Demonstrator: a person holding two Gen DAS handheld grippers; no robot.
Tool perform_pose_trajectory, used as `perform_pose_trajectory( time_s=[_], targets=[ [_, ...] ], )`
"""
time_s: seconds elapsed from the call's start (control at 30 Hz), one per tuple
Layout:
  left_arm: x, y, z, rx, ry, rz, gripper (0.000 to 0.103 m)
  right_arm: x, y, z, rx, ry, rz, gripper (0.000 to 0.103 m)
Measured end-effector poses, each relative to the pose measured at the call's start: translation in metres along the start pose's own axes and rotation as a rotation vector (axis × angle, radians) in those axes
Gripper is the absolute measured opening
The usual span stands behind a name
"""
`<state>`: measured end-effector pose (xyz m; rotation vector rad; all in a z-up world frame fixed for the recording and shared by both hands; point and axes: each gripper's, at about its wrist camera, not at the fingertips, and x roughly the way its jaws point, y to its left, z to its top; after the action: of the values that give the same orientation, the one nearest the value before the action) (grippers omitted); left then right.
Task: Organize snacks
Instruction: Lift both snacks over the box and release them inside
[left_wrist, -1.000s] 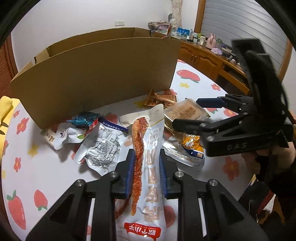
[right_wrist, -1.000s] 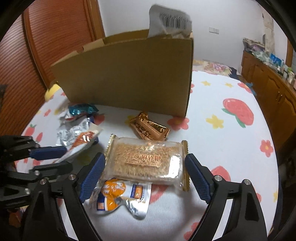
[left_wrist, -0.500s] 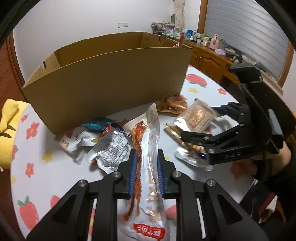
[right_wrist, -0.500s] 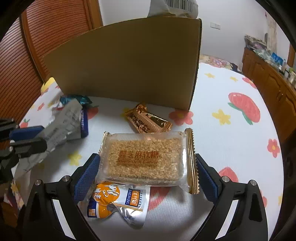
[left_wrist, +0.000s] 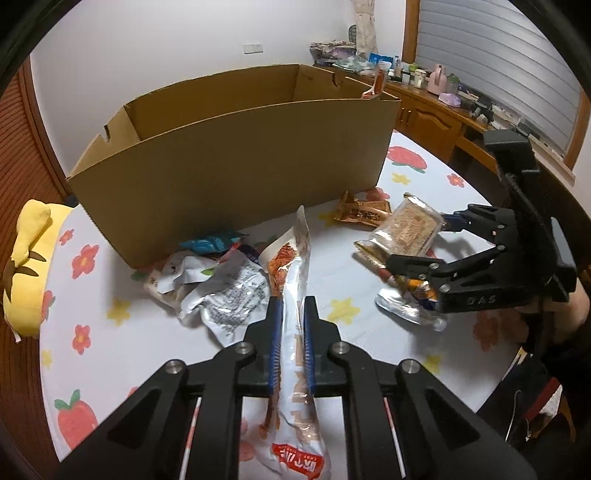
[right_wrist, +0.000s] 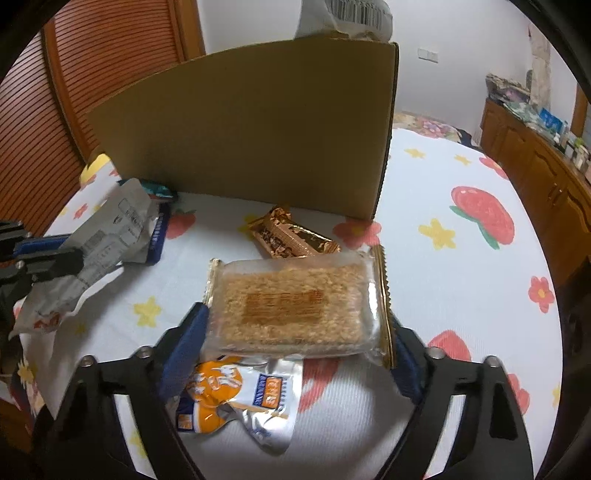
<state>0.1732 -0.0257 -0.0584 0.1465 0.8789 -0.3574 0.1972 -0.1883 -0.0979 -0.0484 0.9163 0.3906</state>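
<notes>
My left gripper is shut on a long white snack pouch with a red strip, held above the table. My right gripper is shut on a clear sesame candy pack and lifts it off the table; it also shows in the left wrist view. An open cardboard box stands behind the snacks; it shows in the right wrist view too. An orange and silver pouch lies under the right gripper. A gold wrapped bar lies near the box corner.
Crumpled silver and blue wrappers lie by the box front. A yellow plush toy sits at the table's left edge. A wooden sideboard with clutter stands at the back right. The tablecloth has strawberry and flower prints.
The right gripper closed on the sesame candy pack and raised it. The left gripper lifted the long pouch higher and tilted it on edge.
</notes>
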Motion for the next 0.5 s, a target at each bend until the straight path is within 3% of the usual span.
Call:
perform_pose_trajectory(
  time_s=[0.5],
  targets=[
    [-0.026,0.004,0.000,-0.036,-0.080,-0.017,0.007,-0.033,0.009,-0.003,-0.033,-0.067,0.021,0.080]
  ],
)
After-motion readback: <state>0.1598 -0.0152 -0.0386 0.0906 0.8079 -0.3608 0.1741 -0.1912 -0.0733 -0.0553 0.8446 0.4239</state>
